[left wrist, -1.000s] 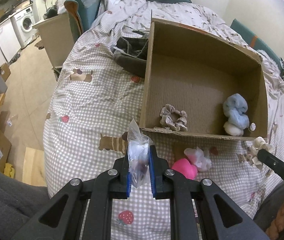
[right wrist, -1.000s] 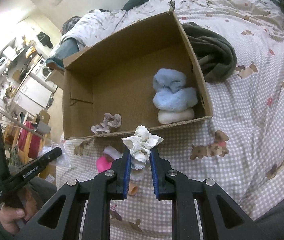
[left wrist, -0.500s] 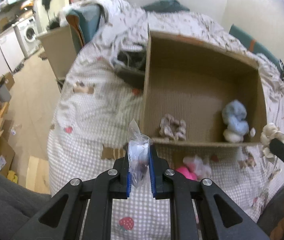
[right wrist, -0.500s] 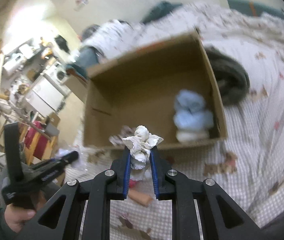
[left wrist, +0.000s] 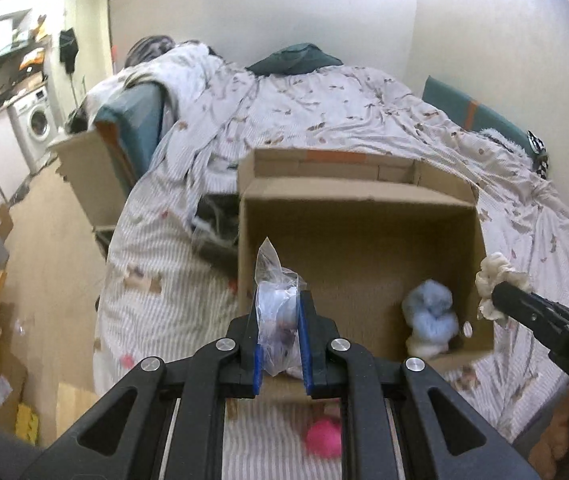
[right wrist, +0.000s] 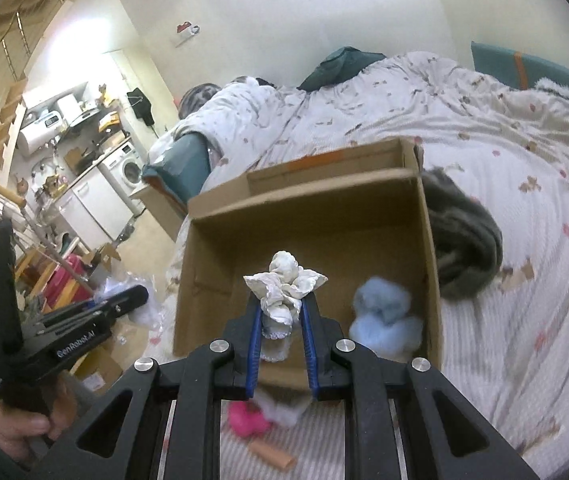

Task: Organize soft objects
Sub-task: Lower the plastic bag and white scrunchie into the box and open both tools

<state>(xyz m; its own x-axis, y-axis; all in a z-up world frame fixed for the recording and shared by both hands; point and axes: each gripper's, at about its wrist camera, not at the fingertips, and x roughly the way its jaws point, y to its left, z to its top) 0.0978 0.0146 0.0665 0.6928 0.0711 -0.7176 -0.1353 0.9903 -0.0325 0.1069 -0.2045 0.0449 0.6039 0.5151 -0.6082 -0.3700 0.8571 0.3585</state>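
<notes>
Left claw [left wrist: 279, 334] clamps a clear plastic bag [left wrist: 274, 308], right claw [right wrist: 280, 322] a cream fabric scrunchie [right wrist: 284, 284], both poised over the open cardboard box [right wrist: 308, 216] for dropping in.

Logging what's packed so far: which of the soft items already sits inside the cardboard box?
The fluffy light-blue plush, in the box's right near corner. The cream scrunchie and the clear-bagged item are held in fingers; the pink soft item lies on the bed.

matte black two-finger left gripper [left wrist: 279, 336] and matching right gripper [right wrist: 281, 338]: blue pads, silver screws, white lettering; bare hand [right wrist: 24, 424], dark green sleeve.
</notes>
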